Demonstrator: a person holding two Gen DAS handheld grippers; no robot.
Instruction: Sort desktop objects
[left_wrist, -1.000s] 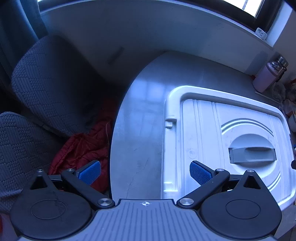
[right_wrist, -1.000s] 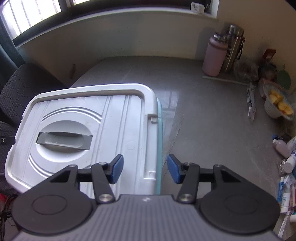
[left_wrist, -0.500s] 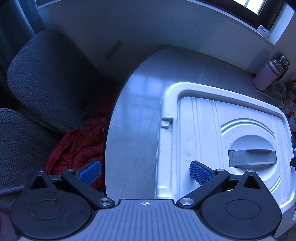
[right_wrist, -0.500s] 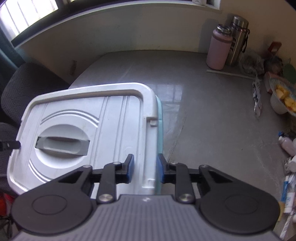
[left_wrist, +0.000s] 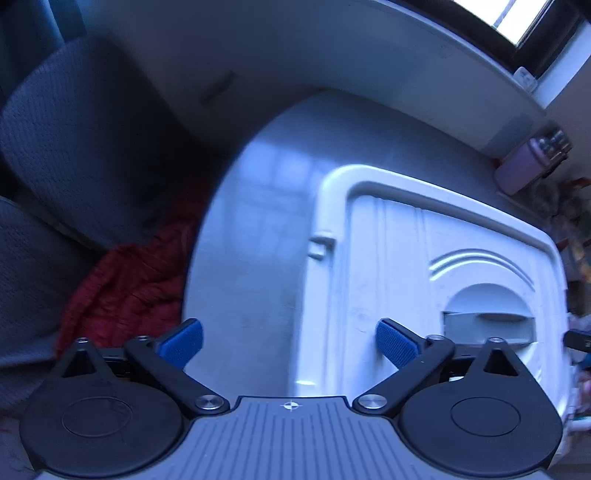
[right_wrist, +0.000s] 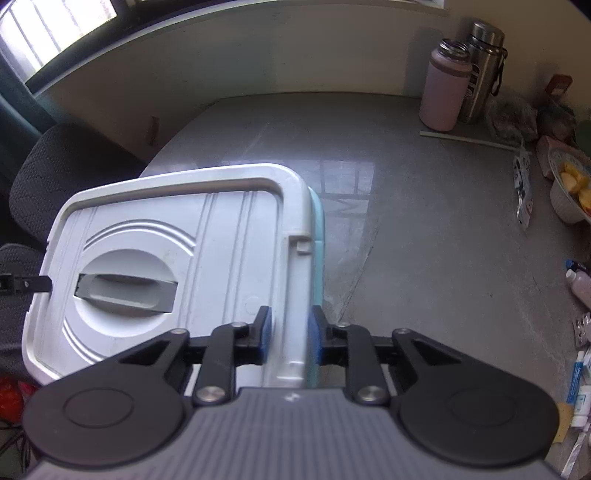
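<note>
Right wrist view: right gripper has just been closing, clamping the lid rim.
Left gripper has narrowed slightly, yet gapes, straddling the opposite rim; gripping both edges evenly should lift it level.

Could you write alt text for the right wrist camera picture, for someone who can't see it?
The right gripper has just been closing, blue pads pinching the right rim of a white plastic storage-box lid on a grey table. A pink flask stands behind.

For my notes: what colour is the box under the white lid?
Light blue-green box; best seen in the right wrist view.
</note>
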